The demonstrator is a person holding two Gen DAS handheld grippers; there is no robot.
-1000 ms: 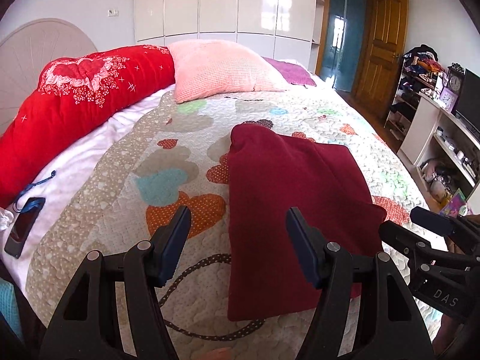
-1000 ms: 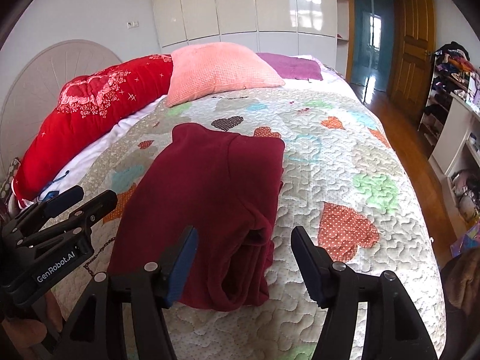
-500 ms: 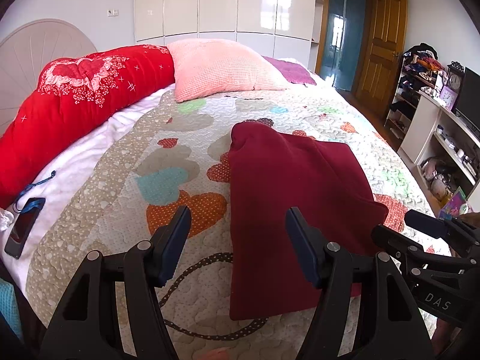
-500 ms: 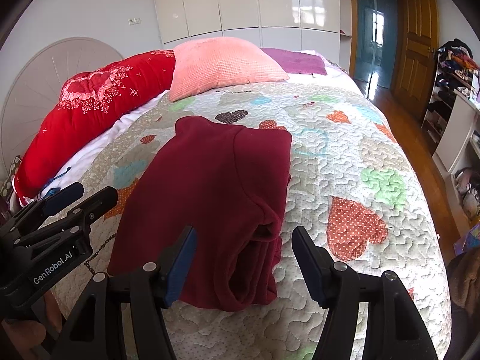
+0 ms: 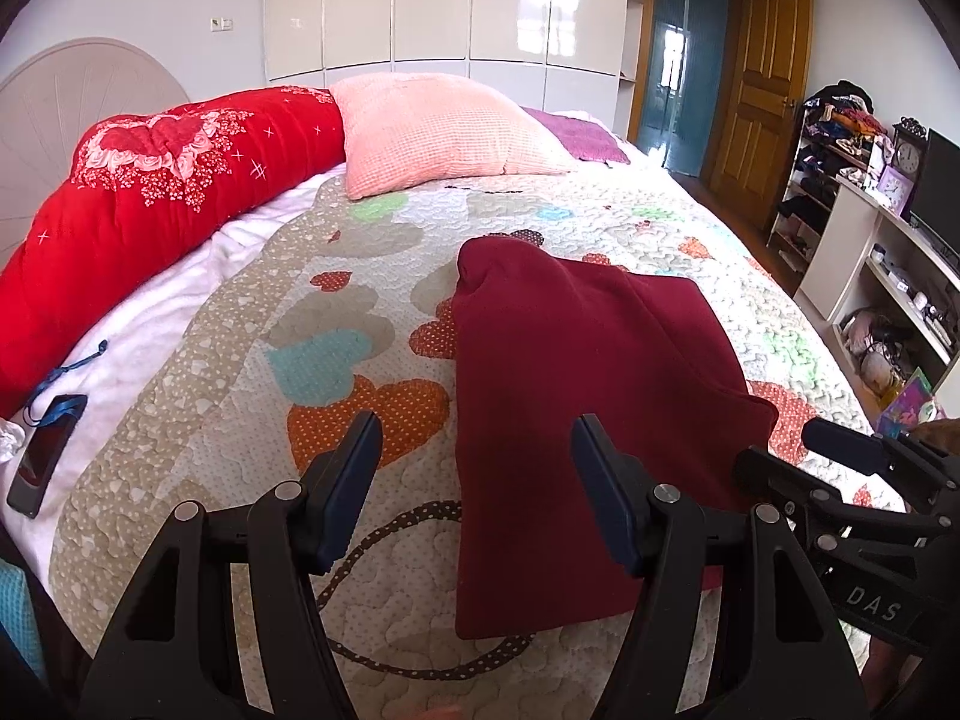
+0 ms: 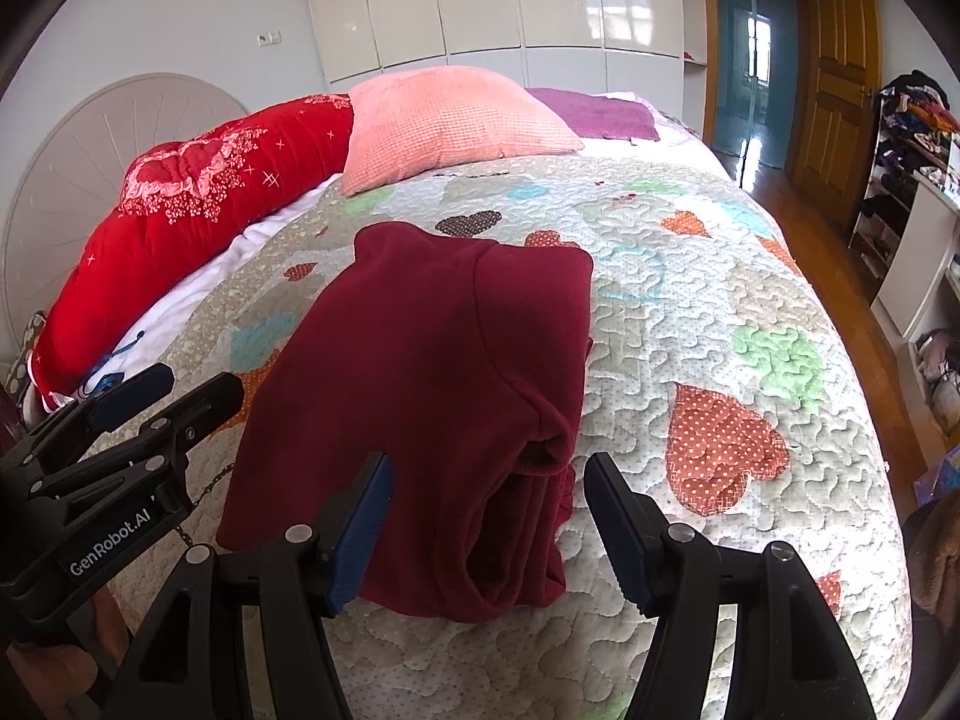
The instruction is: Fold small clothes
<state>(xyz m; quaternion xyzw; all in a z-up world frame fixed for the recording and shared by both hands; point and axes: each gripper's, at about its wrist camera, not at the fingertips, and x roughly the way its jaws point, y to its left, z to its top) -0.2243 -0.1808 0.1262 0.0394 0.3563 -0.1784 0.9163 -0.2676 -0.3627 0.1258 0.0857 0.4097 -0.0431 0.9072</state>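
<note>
Right wrist view shows the dark red garment lying folded on the quilt at 12 o'clock, soft and light, best pinched at its thick near edge by the empty, wide-open right gripper and left gripper.

Quilt beneath the maroon garment is hidden, its near hem partly covered by the left gripper in the left wrist view; inner layers of the garment's rolled right edge are lost in shadow, so the count of folds cannot be told; the right gripper is cut off at the bottom edge, as are the hands holding both tools; items on the shelves at right are too small to be identified; the clock face is not readable; the phone screen is dark and foreshortened; the headboard is partly masked by the red bolster.
</note>
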